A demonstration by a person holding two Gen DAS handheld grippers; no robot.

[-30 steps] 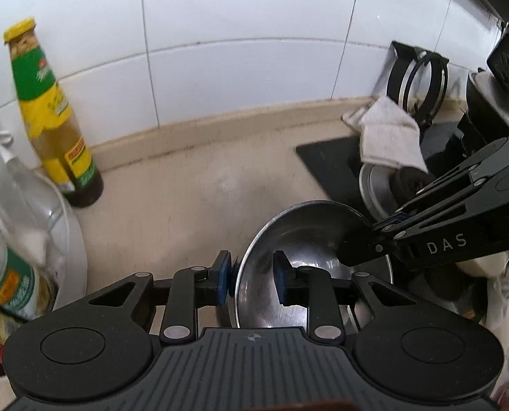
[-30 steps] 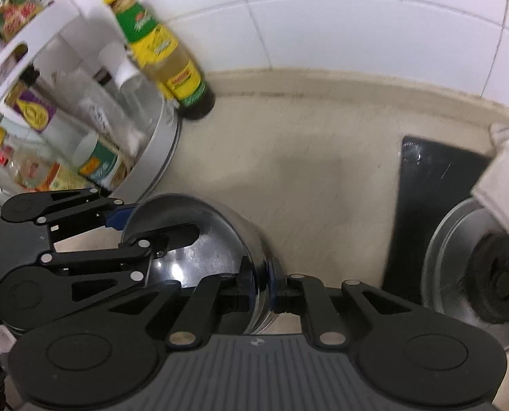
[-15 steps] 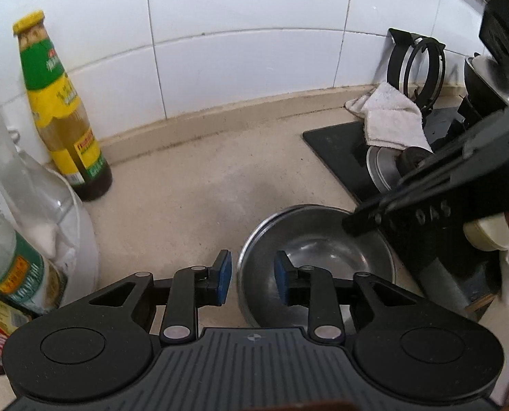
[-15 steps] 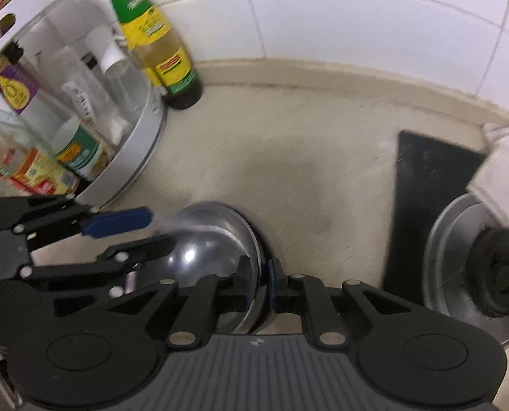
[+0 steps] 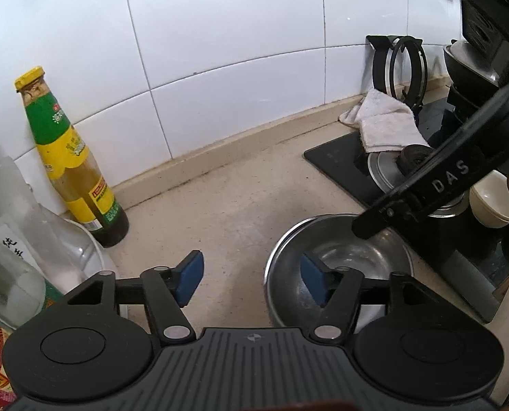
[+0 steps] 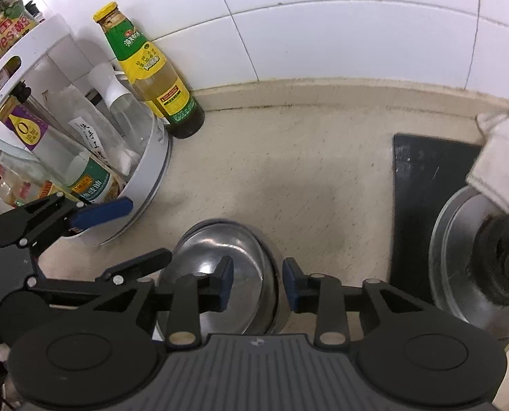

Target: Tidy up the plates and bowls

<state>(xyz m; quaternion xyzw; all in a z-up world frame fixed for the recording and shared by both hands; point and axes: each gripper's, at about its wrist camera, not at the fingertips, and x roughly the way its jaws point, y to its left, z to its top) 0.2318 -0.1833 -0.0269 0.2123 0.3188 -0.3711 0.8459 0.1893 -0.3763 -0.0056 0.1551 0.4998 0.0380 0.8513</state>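
Nearest in the left wrist view, the left gripper (image 5: pixel 251 279) stands with its two blue-padded jaws spread wide; they have just been opening. The near rim of one stainless steel bowl (image 5: pixel 336 267) sits between them, with one pad outside on the counter side and the other inside the bowl, neither pressing on the metal. The bowl rests upright on the beige countertop (image 5: pixel 240 205).

In the right wrist view, the right gripper (image 6: pixel 257 286) also straddles the bowl's rim (image 6: pixel 240 274), its jaws released and just been opening, each pad clear of the steel.

Beside the bowl to the left stands one white round condiment rack (image 6: pixel 148 178), crowded with several bottles and jars. Just past it, against the wall, stands one sauce bottle (image 5: pixel 69 161) with a yellow cap and a green and yellow label.

To the right lies one black stovetop (image 6: pixel 422 188) with one burner (image 6: pixel 494 260). One white cloth (image 5: pixel 384 123) drapes over its far edge, and one cream ceramic bowl (image 5: pixel 494 202) sits by the right edge. White wall tiles (image 5: pixel 220 51) run behind everything.
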